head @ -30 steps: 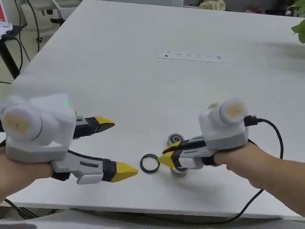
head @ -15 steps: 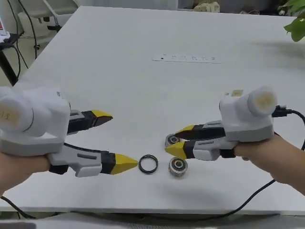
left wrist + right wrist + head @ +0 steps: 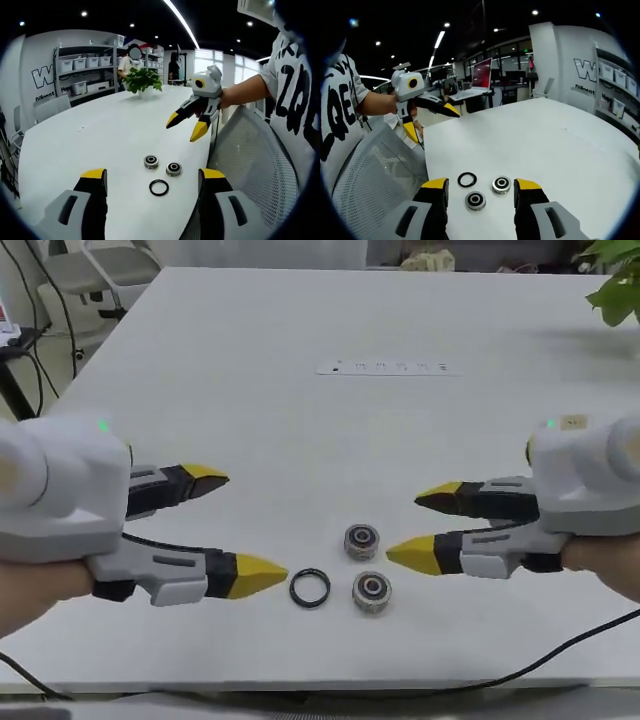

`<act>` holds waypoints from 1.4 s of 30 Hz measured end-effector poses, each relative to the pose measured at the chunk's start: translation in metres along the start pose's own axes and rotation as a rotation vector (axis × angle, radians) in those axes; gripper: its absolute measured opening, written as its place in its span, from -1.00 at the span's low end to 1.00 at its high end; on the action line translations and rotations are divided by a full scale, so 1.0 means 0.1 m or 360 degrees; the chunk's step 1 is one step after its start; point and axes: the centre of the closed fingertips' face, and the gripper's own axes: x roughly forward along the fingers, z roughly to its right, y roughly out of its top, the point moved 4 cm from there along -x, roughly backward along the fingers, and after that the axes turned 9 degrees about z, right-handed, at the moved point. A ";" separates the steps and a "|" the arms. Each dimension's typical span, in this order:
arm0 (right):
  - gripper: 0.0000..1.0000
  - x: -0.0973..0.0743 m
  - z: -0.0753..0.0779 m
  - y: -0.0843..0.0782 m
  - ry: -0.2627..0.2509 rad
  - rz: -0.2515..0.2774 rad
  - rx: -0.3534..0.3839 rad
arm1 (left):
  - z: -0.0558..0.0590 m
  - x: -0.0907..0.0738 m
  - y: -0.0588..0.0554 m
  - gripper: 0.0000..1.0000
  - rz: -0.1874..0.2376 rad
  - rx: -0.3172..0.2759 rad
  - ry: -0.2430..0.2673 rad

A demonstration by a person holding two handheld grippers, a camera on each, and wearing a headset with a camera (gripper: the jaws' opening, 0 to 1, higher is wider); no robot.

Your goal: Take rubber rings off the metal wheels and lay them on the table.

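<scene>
1. Spotting the rubber ring [image 3: 310, 589] lying flat and loose by the near edge of the table [image 3: 300, 390], just beside the nearer metal wheel [image 3: 372, 590] and not touching it.
2. Seeing the second metal wheel [image 3: 361, 540] sitting just behind the first, toward the far edge.
3. Watching the left gripper [image 3: 255, 526] hovering left of the ring, jaws spread wide, holding nothing.
4. Catching the right gripper [image 3: 404, 527] hanging right of the wheels, jaws parted too, gripping nothing.
5. Noting a white strip [image 3: 388, 367] lying well beyond, toward the far edge.

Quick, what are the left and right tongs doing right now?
Left tongs: open, holding nothing.
Right tongs: open, holding nothing.
</scene>
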 end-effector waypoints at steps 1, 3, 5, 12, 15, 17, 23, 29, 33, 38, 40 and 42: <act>0.04 -0.04 -0.01 0.00 -0.0003 0.0001 -0.0004 | 0.00 0.00 0.01 0.47 0.0003 -0.0004 0.0002; 0.09 -0.09 -0.01 0.00 -0.0011 0.0012 -0.0011 | 0.01 -0.01 0.01 0.49 0.0007 -0.0008 0.0005; 0.14 -0.15 -0.01 -0.02 -0.0018 0.0001 -0.0019 | 0.02 -0.01 0.02 0.50 0.0004 -0.0004 0.0003; 0.26 -0.31 0.01 -0.06 -0.0056 0.0006 -0.0029 | 0.08 -0.01 0.00 0.53 -0.0030 0.0021 -0.0016; 0.33 -0.35 0.01 -0.09 -0.0067 -0.0007 -0.0046 | 0.10 0.00 -0.01 0.53 -0.0031 0.0010 -0.0026; 0.38 -0.38 0.00 -0.09 -0.0071 -0.0015 -0.0068 | 0.12 0.00 -0.01 0.54 -0.0038 0.0013 -0.0034; 0.45 -0.46 -0.03 -0.10 -0.0090 -0.0010 -0.0088 | 0.15 -0.01 -0.01 0.54 -0.0046 0.0015 -0.0044; 0.49 -0.51 -0.06 -0.14 -0.0101 -0.0017 -0.0094 | 0.17 -0.03 -0.02 0.54 -0.0045 0.0011 -0.0042; 0.52 -0.56 -0.05 -0.16 -0.0119 -0.0021 -0.0103 | 0.18 -0.04 -0.03 0.55 -0.0056 0.0011 -0.0037; 0.54 -0.61 -0.04 -0.19 -0.0141 -0.0017 -0.0093 | 0.18 -0.05 -0.03 0.55 -0.0054 0.0008 -0.0029; 0.55 -0.63 -0.04 -0.20 -0.0148 -0.0018 -0.0093 | 0.18 -0.05 -0.04 0.55 -0.0055 0.0006 -0.0024; 0.56 -0.65 -0.04 -0.20 -0.0152 -0.0017 -0.0093 | 0.19 -0.06 -0.04 0.55 -0.0056 0.0005 -0.0023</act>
